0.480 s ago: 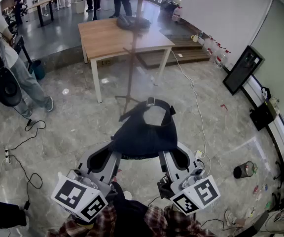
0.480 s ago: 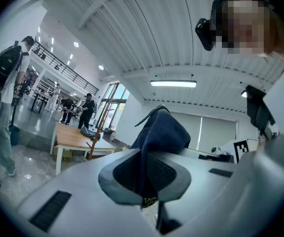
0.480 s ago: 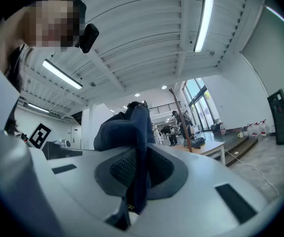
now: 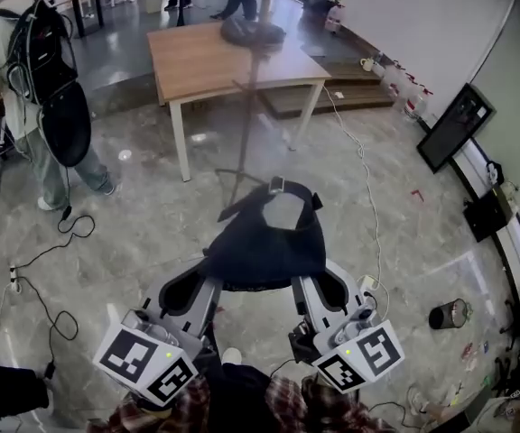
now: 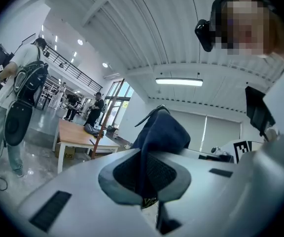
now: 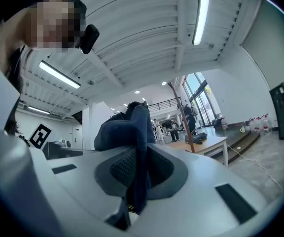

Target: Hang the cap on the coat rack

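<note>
The left gripper point(image 5: 144, 174) is closed tight on one side of the dark navy cap point(image 4: 264, 242), with the fabric pinched flat between its pads. The right gripper point(image 6: 134, 174) is clamped the same way on the opposite side. Between them the cap hangs spread out in the air, crown up and strap opening pointing away from the wearer, above the grey floor point(image 4: 134, 233). The coat rack point(image 4: 246, 106) lies straight ahead, well apart from the cap. It is a thin dark pole whose feet stand on the floor just in front of the near edge of the wooden desk point(image 4: 206, 61), towards its right corner. A dark bag point(image 4: 251, 32) lies at the far edge of that desk. Compared with half a second earlier, grippers and cap sit at the same spot in the head view and the grip looks unchanged. The rack and desk have barely shifted. The clearest change is a person carrying a backpack point(image 4: 34, 70), who has walked in at the upper left, well off the line to the rack. The task therefore seems to be in its carrying stage. The cap is secure, but it has not yet been brought near the rack or lifted to a hook.
</note>
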